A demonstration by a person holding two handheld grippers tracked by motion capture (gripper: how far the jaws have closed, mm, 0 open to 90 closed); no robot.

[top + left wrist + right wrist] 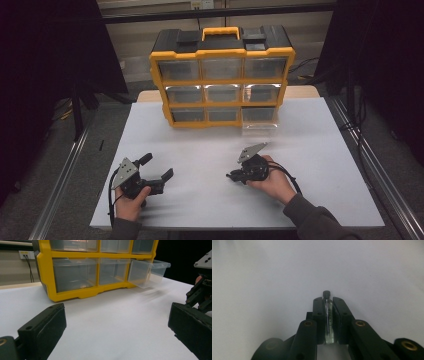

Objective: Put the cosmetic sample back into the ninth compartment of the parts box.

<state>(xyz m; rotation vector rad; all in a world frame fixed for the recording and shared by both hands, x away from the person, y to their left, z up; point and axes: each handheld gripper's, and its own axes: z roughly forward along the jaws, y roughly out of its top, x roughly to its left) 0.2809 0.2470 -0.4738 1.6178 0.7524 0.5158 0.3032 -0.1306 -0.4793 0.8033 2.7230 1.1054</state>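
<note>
Vial [328, 317] sits clamped lengthwise between right gripper [328, 301] pads — cap (black) poking past tips.

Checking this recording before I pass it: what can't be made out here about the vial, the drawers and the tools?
- Vial, right gripper view: lower end hidden between the right tool jaws; any contents too small to tell.
- Drawer contents of the yellow organizer, high view: too dim and small behind clear fronts.
- Open drawer, left gripper view: blurred; looks empty, not certain.
- Left tool, left gripper view: jaws cut off by the bottom edge.
</note>
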